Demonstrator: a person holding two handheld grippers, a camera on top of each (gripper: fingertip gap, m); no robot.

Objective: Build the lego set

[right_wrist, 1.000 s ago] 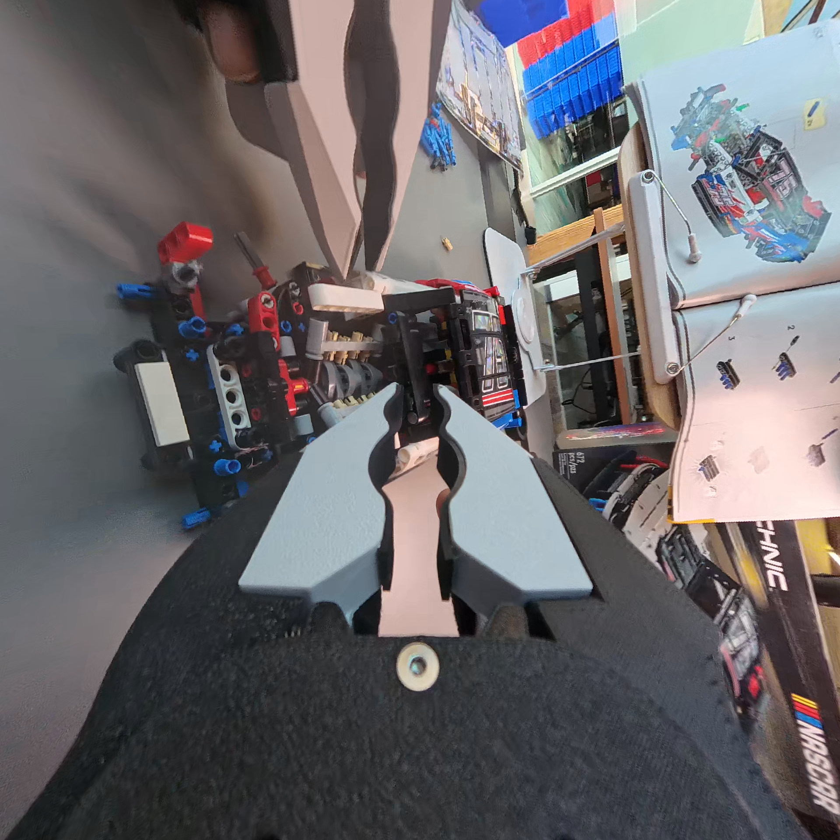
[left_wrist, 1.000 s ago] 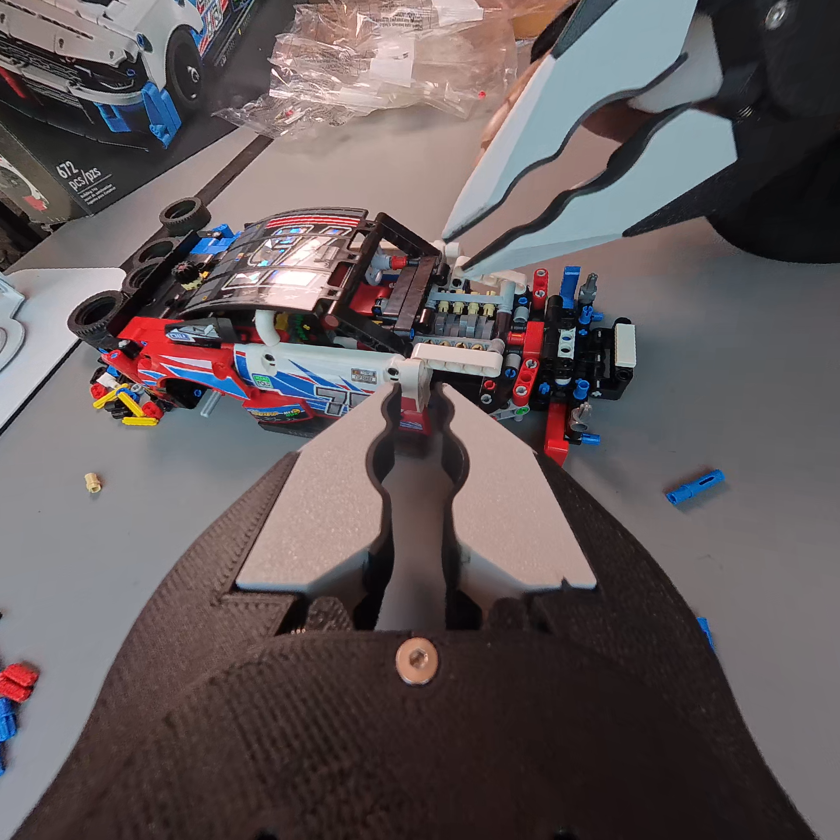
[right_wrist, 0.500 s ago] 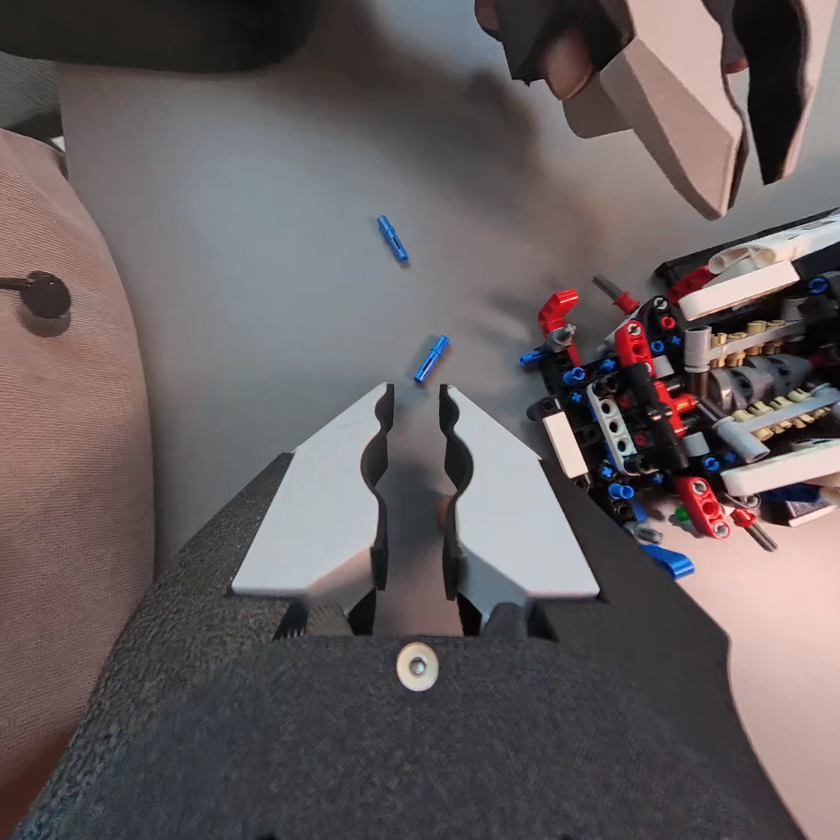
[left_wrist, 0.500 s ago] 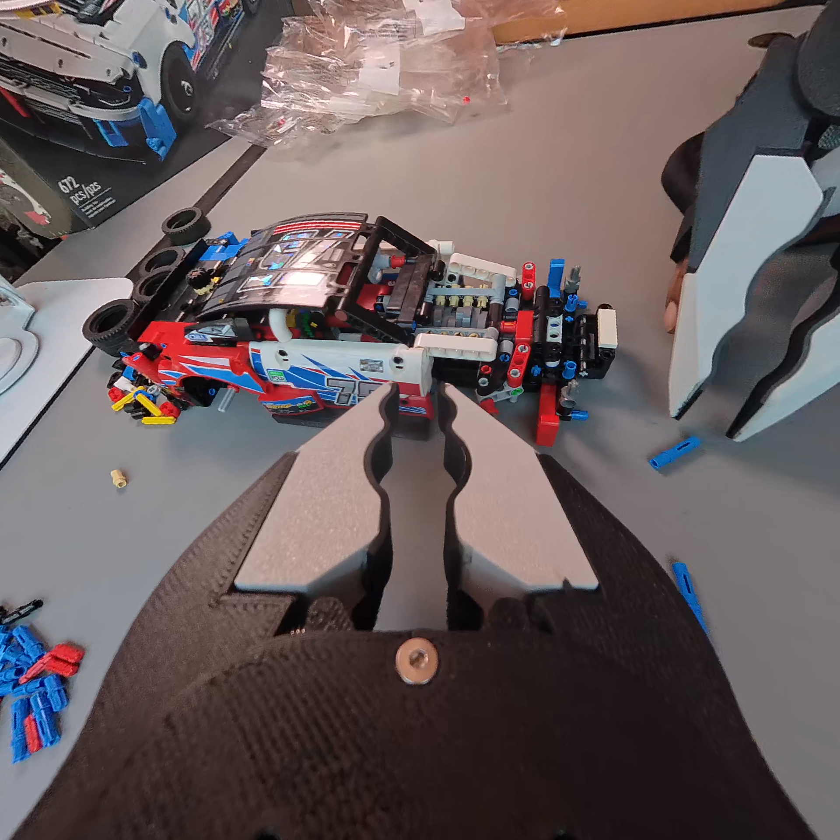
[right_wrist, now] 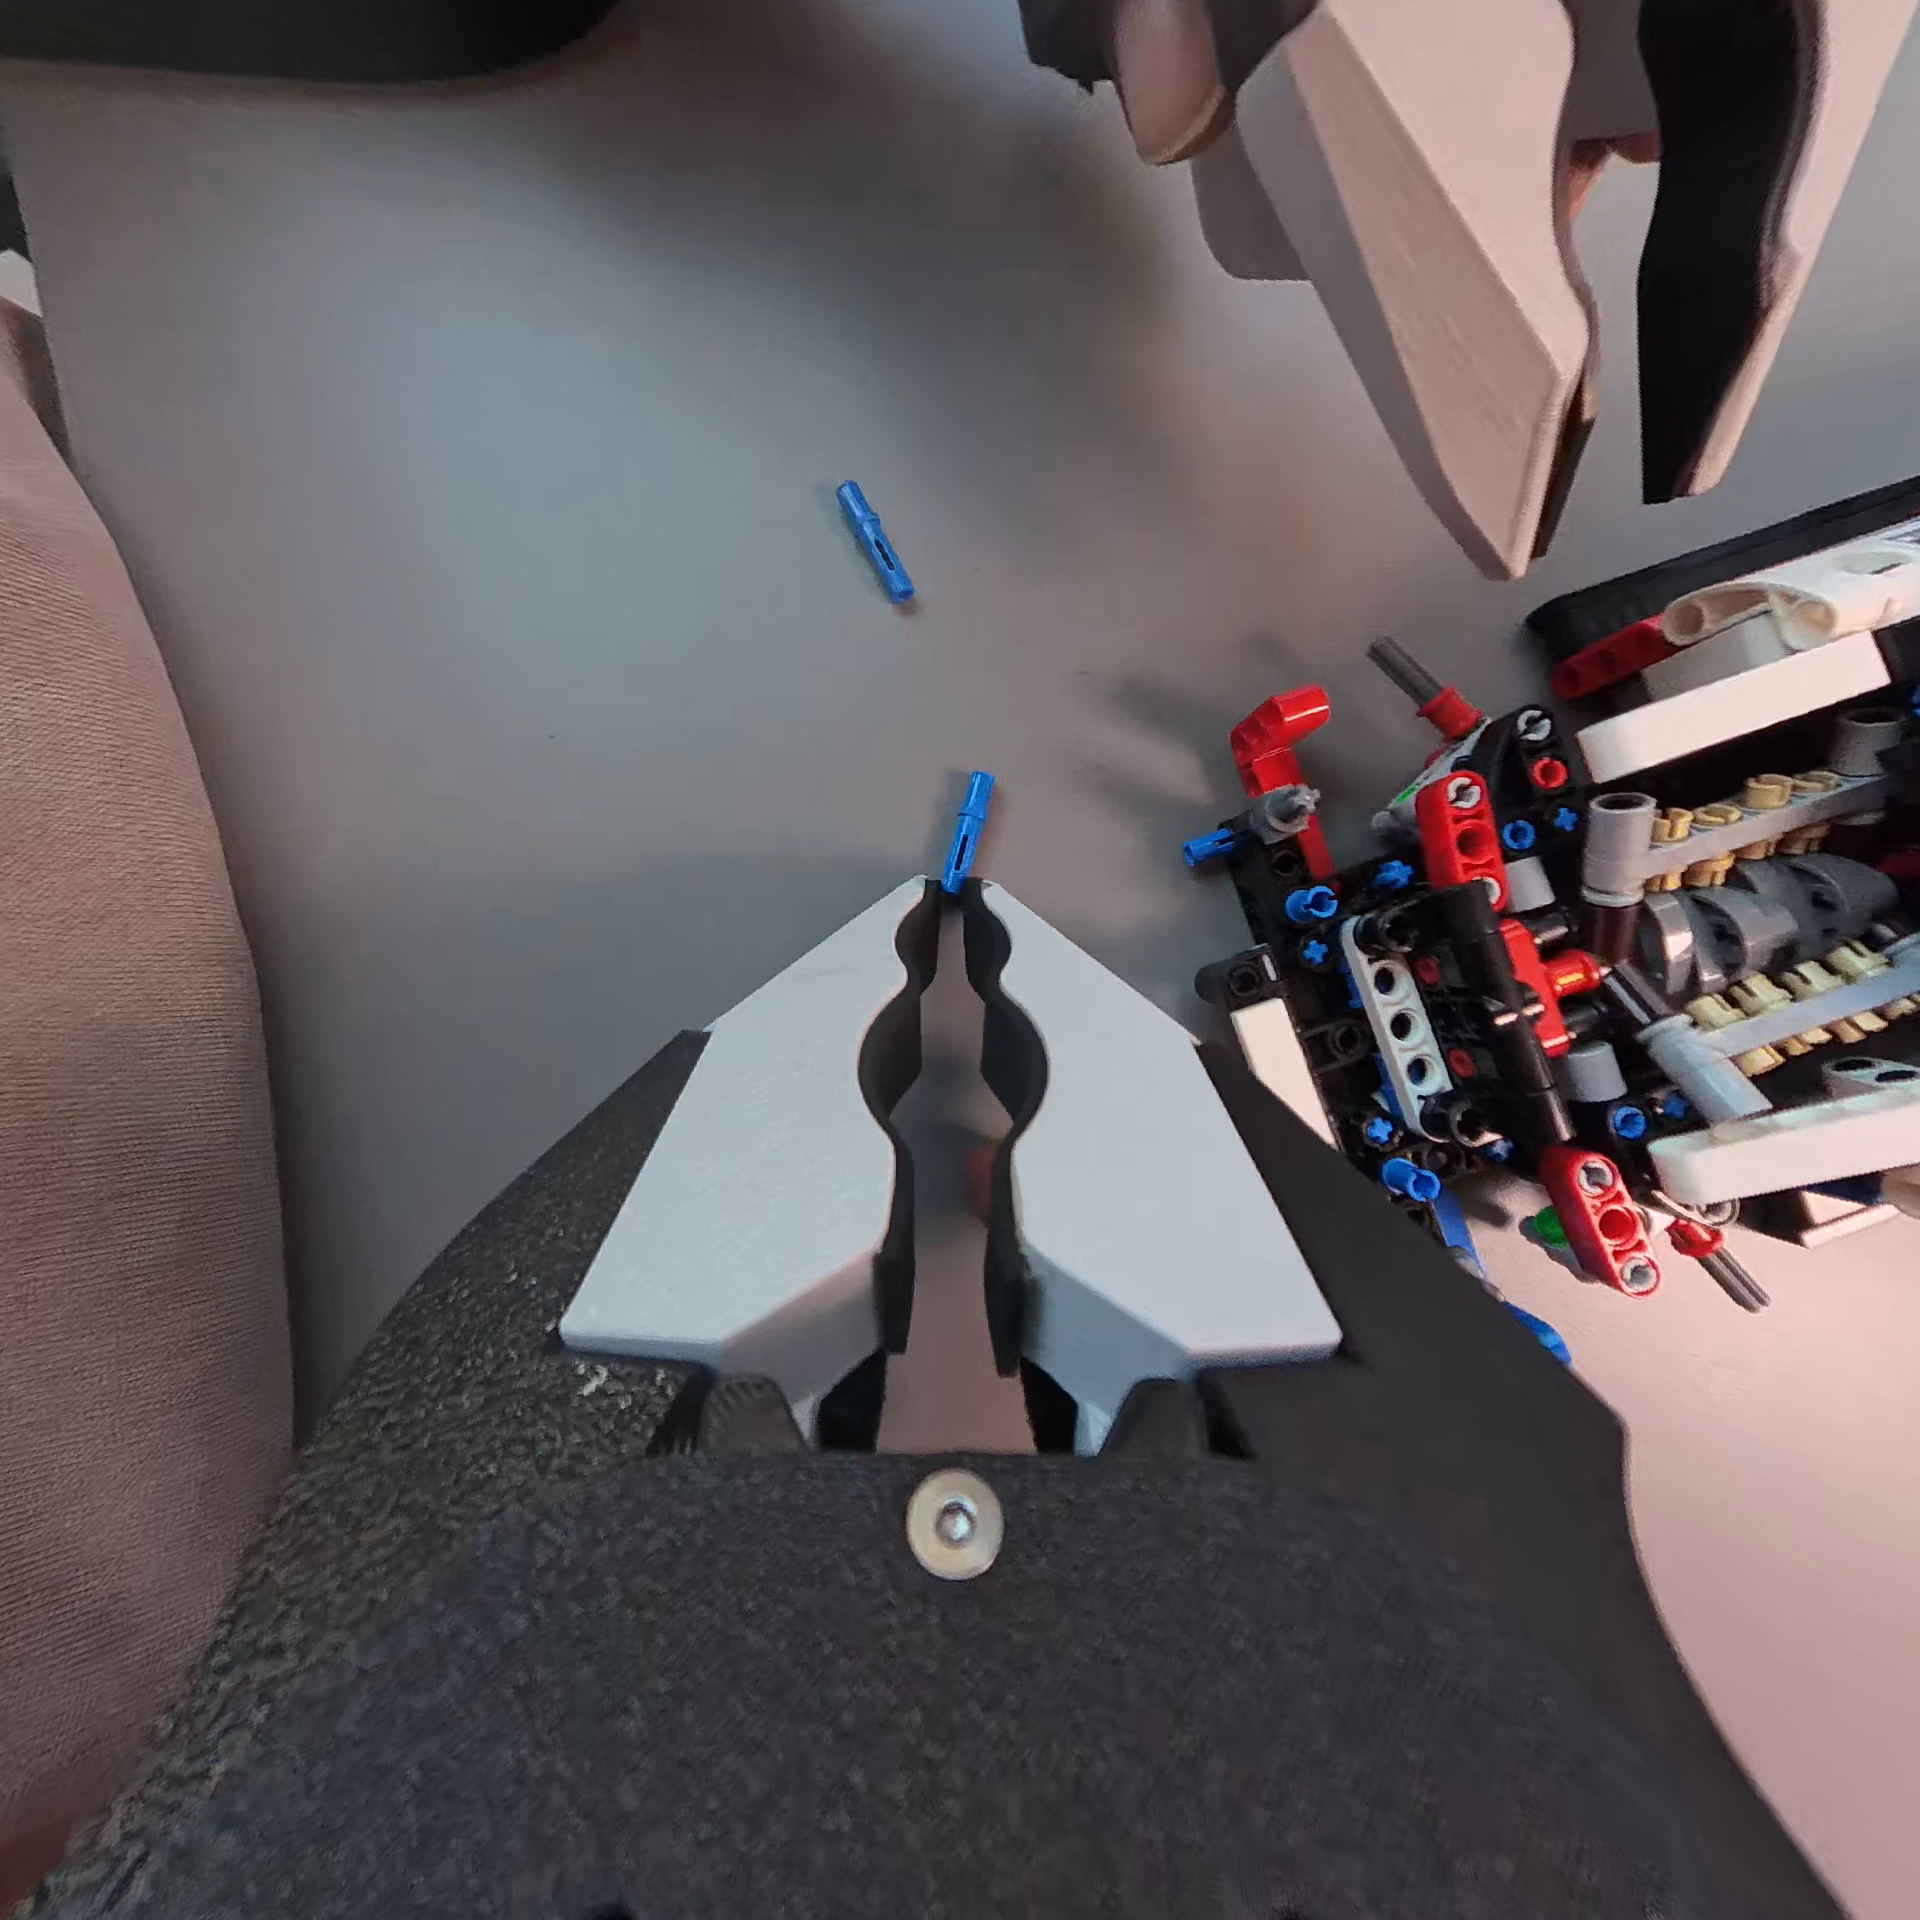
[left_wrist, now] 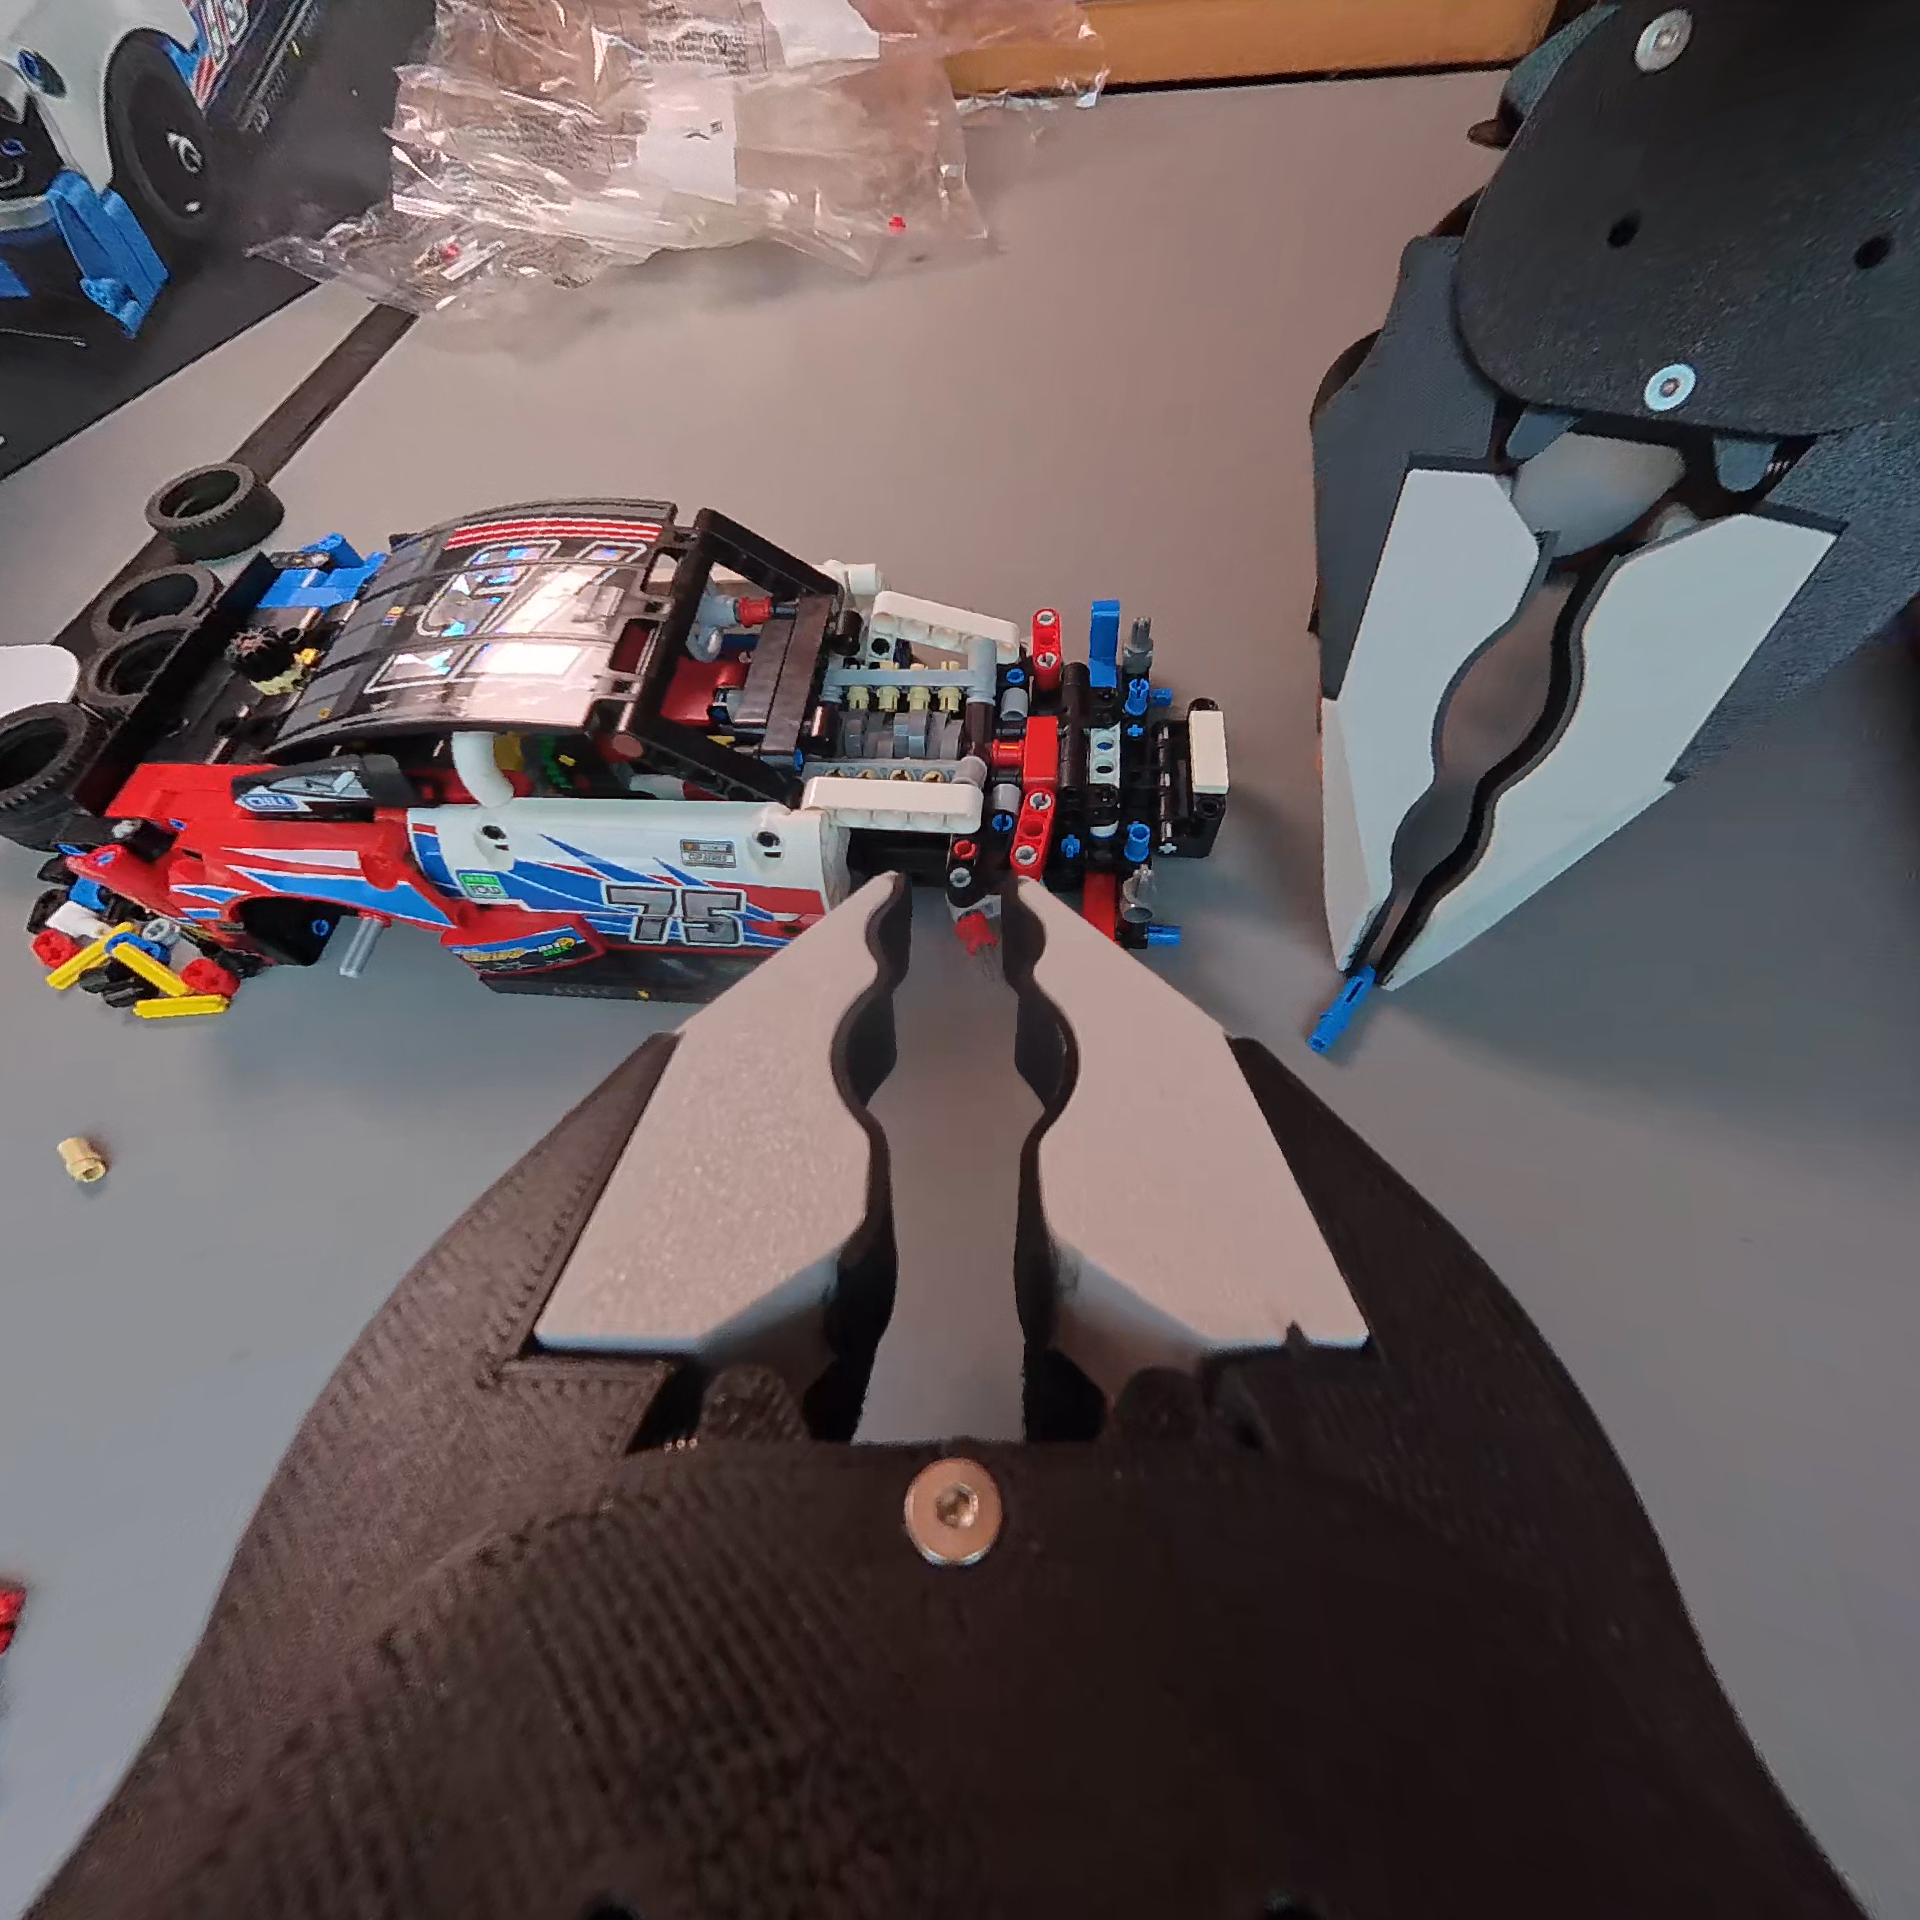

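Observation:
The partly built red, white and blue lego car [left_wrist: 623, 769] lies on the grey table, with its open engine end to the right. It also shows in the right wrist view [right_wrist: 1558, 987]. My left gripper [left_wrist: 961, 894] is open and empty, with its tips just short of the car's near side; it also shows at the top right of the right wrist view [right_wrist: 1590, 520]. My right gripper [right_wrist: 954, 885] is shut on one end of a blue pin [right_wrist: 968, 831] at the table surface, right of the car. The left wrist view shows this gripper [left_wrist: 1371, 971] and the pin [left_wrist: 1345, 1003].
A second blue pin [right_wrist: 875, 540] lies beyond the held one. Clear plastic bags [left_wrist: 675, 135] and the set's box [left_wrist: 104, 156] lie at the back. Black tyres [left_wrist: 213, 509] and loose yellow and red pieces [left_wrist: 135, 977] sit by the car's rear. A tan piece [left_wrist: 81, 1158] lies at left. My hands' fingertips stand some 10 cm from each other. The right gripper is farther from the tan piece [left_wrist: 81, 1158], some 30 cm, than the left, some 20 cm.
My right gripper left the car's engine area, swung right and down to the table, and shut on the blue pin. My left gripper drew back slightly from the car's side.

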